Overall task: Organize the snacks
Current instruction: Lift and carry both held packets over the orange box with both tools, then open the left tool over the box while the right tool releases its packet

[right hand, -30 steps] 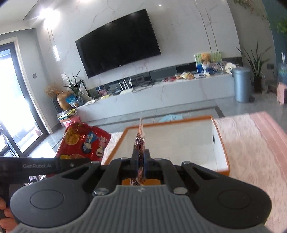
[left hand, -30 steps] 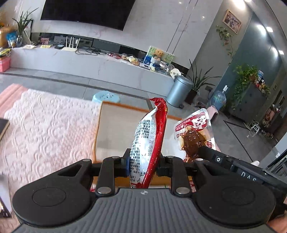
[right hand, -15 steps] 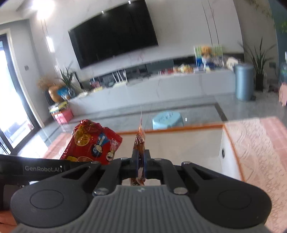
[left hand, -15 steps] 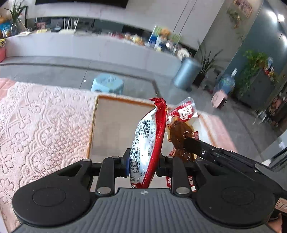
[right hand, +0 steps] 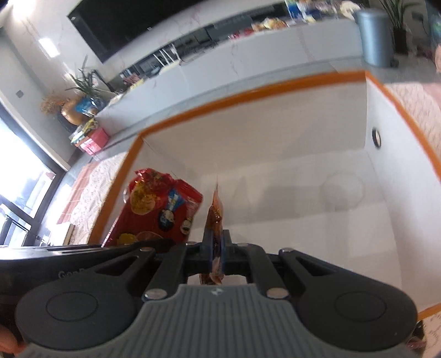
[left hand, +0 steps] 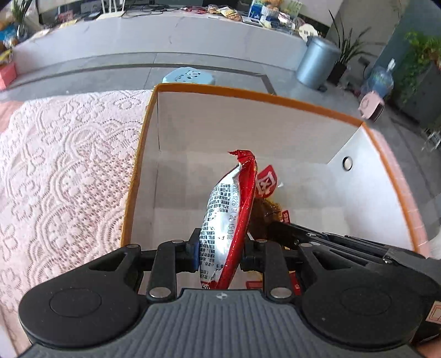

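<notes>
Both hands have dipped toward the box point(left hand: 275, 95) — left gripper point(left hand: 219, 247) clamped on the red bag point(left hand: 228, 214), right gripper point(right hand: 217, 247) at three o'clock pinching the brown packet point(right hand: 215, 217) — release looks next.

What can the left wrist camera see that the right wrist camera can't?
Only the left wrist view shows the printed silver back of the red snack bag and a blue stool beyond the box. Only the right wrist view shows the bag's cartoon front, the black TV and the bright window. Both show the orange-rimmed white box, the lace tablecloth, the grey bin, and the flat brown snack pouch.
</notes>
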Demonstrator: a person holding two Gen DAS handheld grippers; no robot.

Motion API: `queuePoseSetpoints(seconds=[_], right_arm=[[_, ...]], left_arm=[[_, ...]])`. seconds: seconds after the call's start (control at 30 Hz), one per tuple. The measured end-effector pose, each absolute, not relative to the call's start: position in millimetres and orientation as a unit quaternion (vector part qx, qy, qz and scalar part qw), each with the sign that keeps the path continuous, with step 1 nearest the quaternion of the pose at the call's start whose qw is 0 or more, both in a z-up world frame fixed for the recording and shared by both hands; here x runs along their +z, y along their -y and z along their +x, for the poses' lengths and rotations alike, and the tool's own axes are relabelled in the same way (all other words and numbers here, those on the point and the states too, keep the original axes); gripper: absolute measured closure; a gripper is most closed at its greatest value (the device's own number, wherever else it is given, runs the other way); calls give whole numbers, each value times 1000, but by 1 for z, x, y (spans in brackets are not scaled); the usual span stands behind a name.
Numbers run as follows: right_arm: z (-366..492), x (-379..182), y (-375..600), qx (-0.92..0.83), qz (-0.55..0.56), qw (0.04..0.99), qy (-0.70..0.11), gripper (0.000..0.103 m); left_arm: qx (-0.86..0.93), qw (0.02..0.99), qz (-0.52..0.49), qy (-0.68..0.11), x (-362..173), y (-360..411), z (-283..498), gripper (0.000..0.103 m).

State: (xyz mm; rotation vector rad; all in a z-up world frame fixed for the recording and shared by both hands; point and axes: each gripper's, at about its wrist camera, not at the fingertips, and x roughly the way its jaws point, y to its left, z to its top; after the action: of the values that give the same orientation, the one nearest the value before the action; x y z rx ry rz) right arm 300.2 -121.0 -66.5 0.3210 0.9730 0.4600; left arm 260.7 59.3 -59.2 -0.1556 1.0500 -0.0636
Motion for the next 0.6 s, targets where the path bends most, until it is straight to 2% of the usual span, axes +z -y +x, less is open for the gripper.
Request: queuePoseSetpoints(seconds=[0.3,0.4,0.53,0.6], right_arm=[[313,-72,115,207,149,831,-494,102],[315,-70,111,200,142,831,-500,102],[316,-70,109,194,131,831,-505,102],[317,-70,109,193,126,831,-506,102]], left_arm=[[-21,857,-25,-513,-53,-40,260,73],[-20,862,-21,-505,-45,-34,259,67],[-15,876,-25,-481,-29,-41,249,51],[-14,884,-35,-466,-21,-47,240,49]])
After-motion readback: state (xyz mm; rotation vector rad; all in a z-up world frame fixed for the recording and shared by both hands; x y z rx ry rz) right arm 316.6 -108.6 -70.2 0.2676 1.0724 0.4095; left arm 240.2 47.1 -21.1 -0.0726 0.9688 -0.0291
